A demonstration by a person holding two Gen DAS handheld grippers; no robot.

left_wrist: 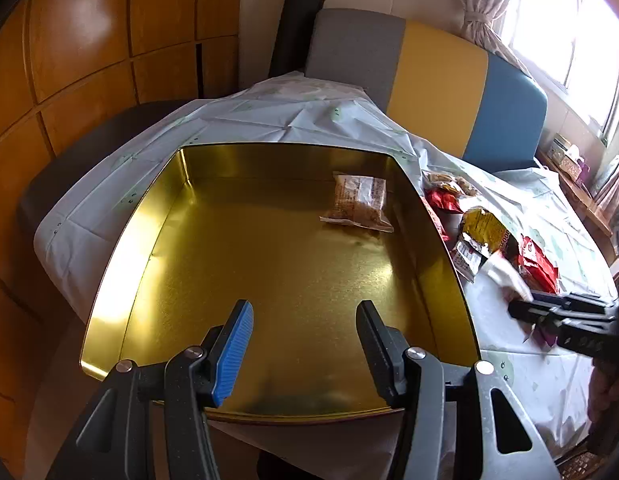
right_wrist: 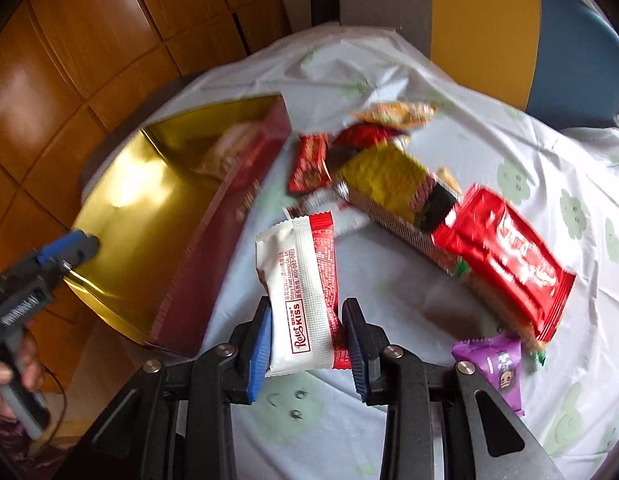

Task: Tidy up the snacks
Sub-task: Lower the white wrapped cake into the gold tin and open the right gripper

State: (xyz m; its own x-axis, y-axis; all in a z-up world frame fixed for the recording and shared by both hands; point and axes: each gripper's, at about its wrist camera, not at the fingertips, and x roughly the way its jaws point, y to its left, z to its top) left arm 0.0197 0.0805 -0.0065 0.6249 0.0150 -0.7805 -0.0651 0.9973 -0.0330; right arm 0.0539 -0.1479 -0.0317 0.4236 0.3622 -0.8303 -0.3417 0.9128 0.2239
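A gold tin box (left_wrist: pixel 157 216) with a red outer wall (right_wrist: pixel 213 256) stands on the table's left side. One clear snack packet (left_wrist: pixel 359 202) lies in its far right corner. My left gripper (left_wrist: pixel 305 340) is open and empty over the tin's near edge; it also shows in the right wrist view (right_wrist: pixel 65 248). My right gripper (right_wrist: pixel 307 336) is shut on a white and red snack packet (right_wrist: pixel 301 288), held above the tablecloth right of the tin. It shows at the right edge of the left wrist view (left_wrist: pixel 521 300). A pile of snack packets (right_wrist: pixel 389 176) lies beyond it.
A white flowered tablecloth (right_wrist: pixel 489 140) covers the round table. A red packet (right_wrist: pixel 505 256) and a purple packet (right_wrist: pixel 497 364) lie to the right. A grey, yellow and blue chair back (left_wrist: pixel 437 76) stands behind the table. Wooden panels (left_wrist: pixel 89 40) fill the left.
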